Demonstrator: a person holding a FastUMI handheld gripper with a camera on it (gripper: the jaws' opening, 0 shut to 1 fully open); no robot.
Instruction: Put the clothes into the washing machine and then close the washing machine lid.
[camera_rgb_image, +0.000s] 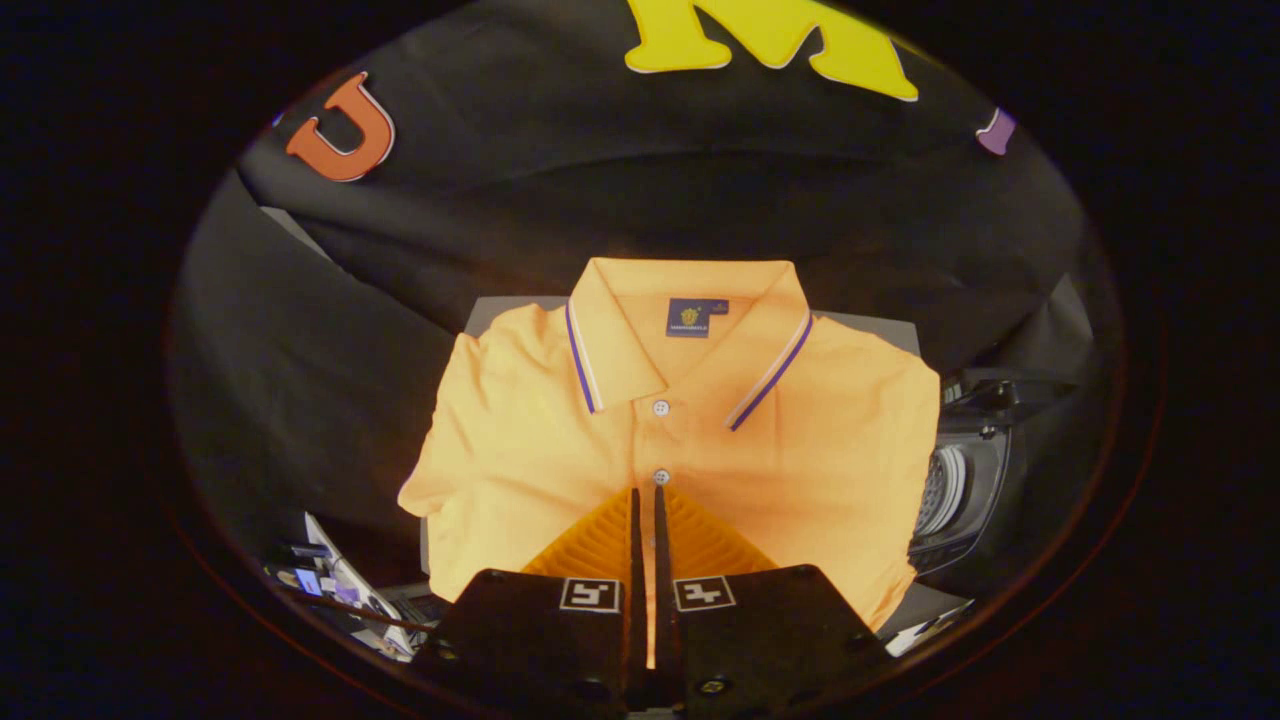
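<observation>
With the tool (645, 495) nearly closed and empty above the folded orange polo shirt (560, 450), the pickup step is unstarted; next, it must open and pinch the fabric.

A folded orange polo shirt (680, 440) lies flat on a grey surface (495, 312). The hand-held gripper (646, 495) hovers over its placket, fingers nearly together. A washing machine (965, 490) stands right.

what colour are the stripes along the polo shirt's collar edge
Purple and white stripes edge the collar of the orange polo shirt, seen in the gripper view, beyond the nearly closed gripper.
</observation>
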